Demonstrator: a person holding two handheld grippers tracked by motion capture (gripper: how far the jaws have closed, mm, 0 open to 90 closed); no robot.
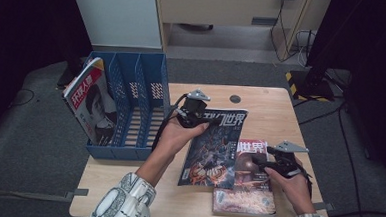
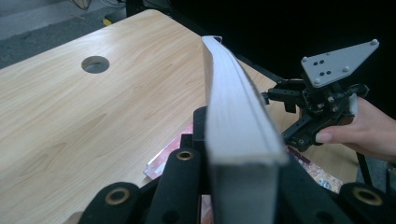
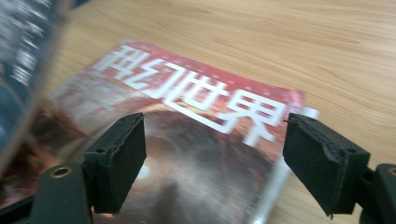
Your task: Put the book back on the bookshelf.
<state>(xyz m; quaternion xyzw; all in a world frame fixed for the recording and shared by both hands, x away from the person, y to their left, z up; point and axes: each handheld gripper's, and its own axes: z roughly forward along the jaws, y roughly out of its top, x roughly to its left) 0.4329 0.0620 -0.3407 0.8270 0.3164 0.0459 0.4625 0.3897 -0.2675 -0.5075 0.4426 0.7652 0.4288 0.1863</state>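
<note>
1. The left gripper (image 1: 196, 119) is clamped on the top edge of the dark-covered magazine (image 1: 214, 148). In the left gripper view its two black jaws press on either side of the white page block (image 2: 236, 116), which runs forward from between them.
2. The dark-covered magazine is held tilted, its upper end raised off the wooden table (image 1: 276, 110). Its lower end lies toward the person, overlapping the left edge of the red-covered magazine (image 1: 249, 181).
3. The right gripper (image 1: 264, 162) stands with its jaws apart and holds nothing. In the right gripper view the two pads (image 3: 122, 158) hover above the red cover, one on each side of the white title characters (image 3: 196, 95).
4. The red-covered magazine (image 3: 187, 154) lies flat on the table directly under the right gripper. Its right-hand edge is just beside the right jaw.
5. In the left gripper view the right gripper (image 2: 299, 133) shows to the right of the held page block, a hand (image 2: 369, 128) wrapped around it.
6. A blue file rack (image 1: 134, 100) stands to the left of the left gripper, near it. Another magazine (image 1: 91, 105) leans in the rack's leftmost compartment.
7. A round cable hole (image 1: 235, 98) lies in the tabletop beyond the left gripper.
</note>
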